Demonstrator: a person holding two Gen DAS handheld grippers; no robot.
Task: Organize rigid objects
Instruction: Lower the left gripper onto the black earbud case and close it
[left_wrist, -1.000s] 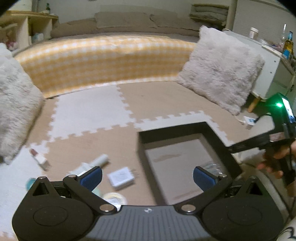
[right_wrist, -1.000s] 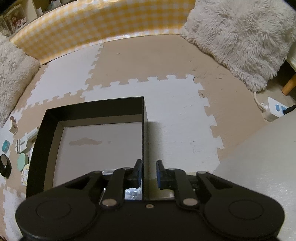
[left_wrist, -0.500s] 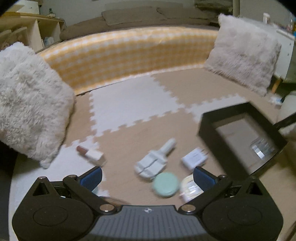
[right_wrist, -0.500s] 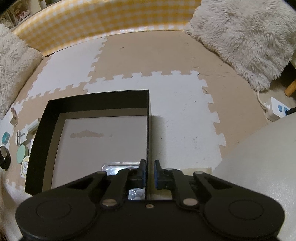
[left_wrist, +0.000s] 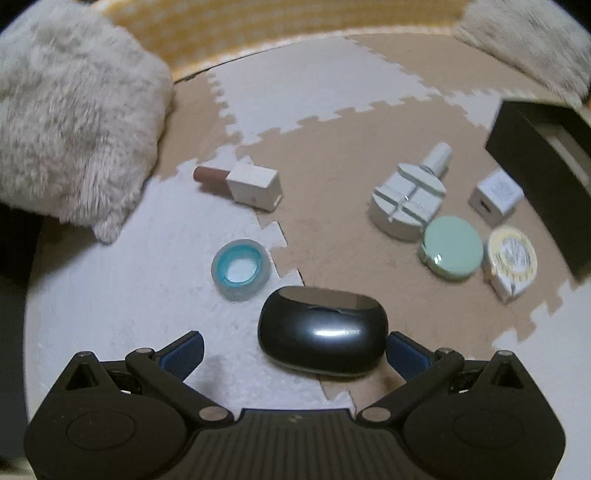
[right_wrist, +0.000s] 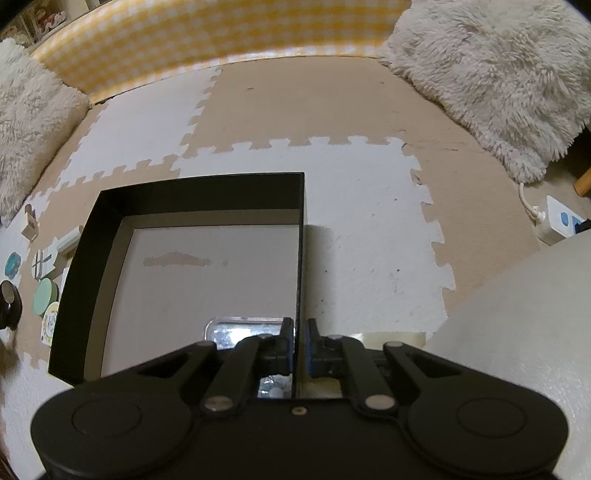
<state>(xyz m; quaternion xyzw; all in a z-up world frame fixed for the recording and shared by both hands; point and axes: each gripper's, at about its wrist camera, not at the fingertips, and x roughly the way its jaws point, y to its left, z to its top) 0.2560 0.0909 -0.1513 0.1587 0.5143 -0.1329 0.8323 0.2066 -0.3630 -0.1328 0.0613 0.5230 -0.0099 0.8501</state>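
My left gripper is open, low over the foam mat, with a black oval case between its fingers. Beyond it lie a blue tape roll, a lipstick with a white cap, a white round tool, a white charger cube, a mint compact and a yellow-white round pack. My right gripper is shut on the right wall of the black box. A clear silver packet lies inside the box.
Fluffy cushions sit at the left and far right. A yellow checked sofa edge runs along the back. A white power strip lies at the right. The box's corner shows at the right of the left wrist view.
My left gripper swung left and down from the box to the loose items and now straddles the black case. My right gripper stayed shut on the box wall.
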